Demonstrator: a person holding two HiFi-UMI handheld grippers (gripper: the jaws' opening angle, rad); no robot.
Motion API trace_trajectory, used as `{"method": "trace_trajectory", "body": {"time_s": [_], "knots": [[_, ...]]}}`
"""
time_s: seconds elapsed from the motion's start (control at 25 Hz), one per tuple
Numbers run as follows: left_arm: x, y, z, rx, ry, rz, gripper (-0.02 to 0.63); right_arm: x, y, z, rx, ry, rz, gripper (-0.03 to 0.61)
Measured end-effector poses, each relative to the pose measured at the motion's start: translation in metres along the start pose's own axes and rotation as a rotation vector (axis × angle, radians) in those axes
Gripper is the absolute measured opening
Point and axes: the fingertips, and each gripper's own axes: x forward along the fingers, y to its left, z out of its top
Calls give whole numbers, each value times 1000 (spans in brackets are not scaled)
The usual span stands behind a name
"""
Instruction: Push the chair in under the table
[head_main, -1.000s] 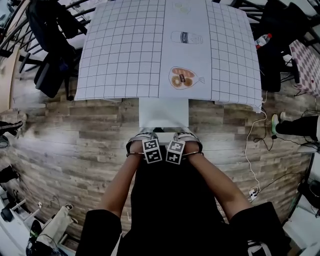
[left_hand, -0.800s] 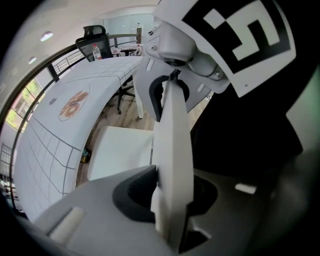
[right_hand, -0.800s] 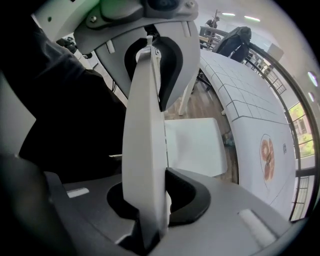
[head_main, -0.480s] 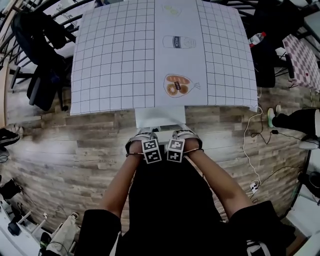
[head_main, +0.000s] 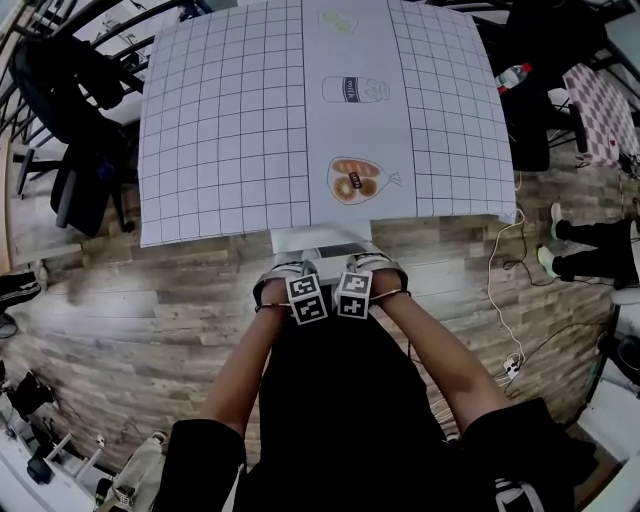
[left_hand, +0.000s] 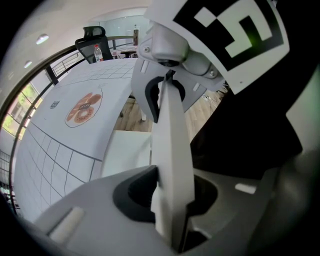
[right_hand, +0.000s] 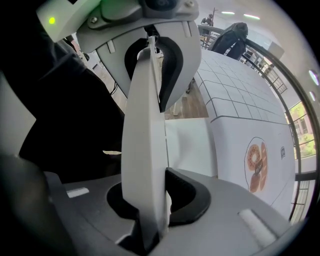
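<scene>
A white chair stands in front of the table (head_main: 220, 130), which wears a white gridded cloth. The chair's seat (head_main: 318, 238) shows only as a narrow strip, with the rest hidden beneath the table's near edge. My left gripper (head_main: 290, 278) and right gripper (head_main: 366, 272) sit side by side on top of the chair back, both pointing down. In the left gripper view, the left gripper (left_hand: 170, 200) is shut on the thin white chair back (left_hand: 170, 145). The right gripper (right_hand: 147, 200) clamps the same chair back (right_hand: 145, 140) in the right gripper view.
Black office chairs (head_main: 70, 120) stand left of the table. To the right are another dark chair with a water bottle (head_main: 515, 78), a person's feet (head_main: 590, 245) and white cables (head_main: 500, 300) on the wood floor. Donut (head_main: 355, 180) and bottle (head_main: 350, 90) pictures are printed on the cloth.
Both grippers have moved toward the table with the chair back. The seat has slid further under the table's near edge, so less of it shows.
</scene>
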Motion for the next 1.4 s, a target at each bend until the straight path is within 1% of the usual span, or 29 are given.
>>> {"method": "trace_trajectory", "body": {"time_s": [0.2,0.64,0.84,1.4], "knots": [[-2,16,0,12,10,-6,94,-1,-18,2,-6,-4,1,83],[-8,54,-3,64,-17,-1,94,1,-55,10,26,-5,-5,84],[-9,61,-4,69,-23,-9,92,1,-61,10,38,-2,1,84],[-16,100,-10,76,-18,-4,94,0,-97,20,64,-6,-3,86]]}}
